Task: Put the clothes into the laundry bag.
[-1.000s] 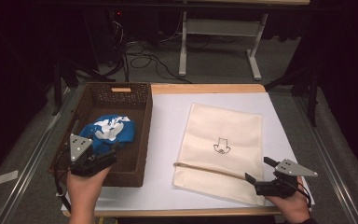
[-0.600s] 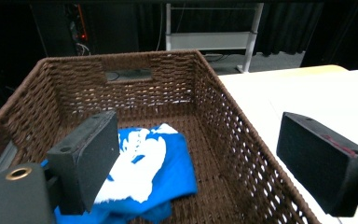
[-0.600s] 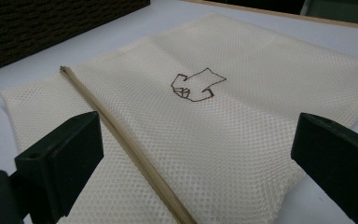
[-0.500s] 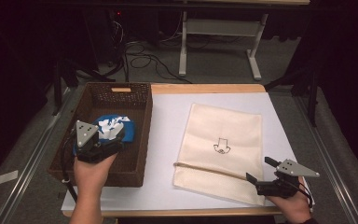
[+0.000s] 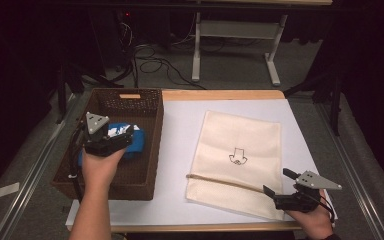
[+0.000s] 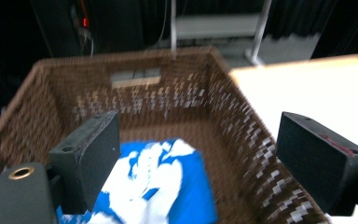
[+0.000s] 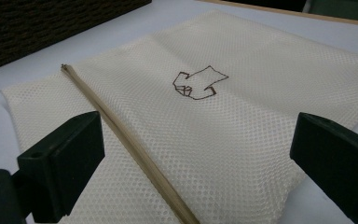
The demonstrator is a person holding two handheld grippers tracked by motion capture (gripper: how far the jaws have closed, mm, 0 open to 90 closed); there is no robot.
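A brown wicker basket (image 5: 145, 145) stands at the table's left and holds a blue and white folded cloth (image 5: 137, 142). My left gripper (image 5: 122, 140) hovers open over the basket, just above the cloth (image 6: 168, 186). A cream mesh bag (image 5: 240, 155) with a small dark emblem (image 7: 198, 83) lies flat on the white table (image 5: 180, 130); a tan drawstring (image 5: 220, 181) runs across its near end. My right gripper (image 5: 275, 192) rests open at the bag's near right corner, its jaws wide apart over the mesh (image 7: 223, 140) and the drawstring (image 7: 130, 144).
The basket's wicker walls (image 6: 177, 93) surround the left gripper. A wooden strip (image 5: 220, 95) edges the table's far side. Beyond it are a dark floor with cables (image 5: 155, 65) and a metal stand (image 5: 230, 45).
My left gripper has moved forward from the basket's near edge to above the blue cloth. The right gripper has stayed at the bag's corner.
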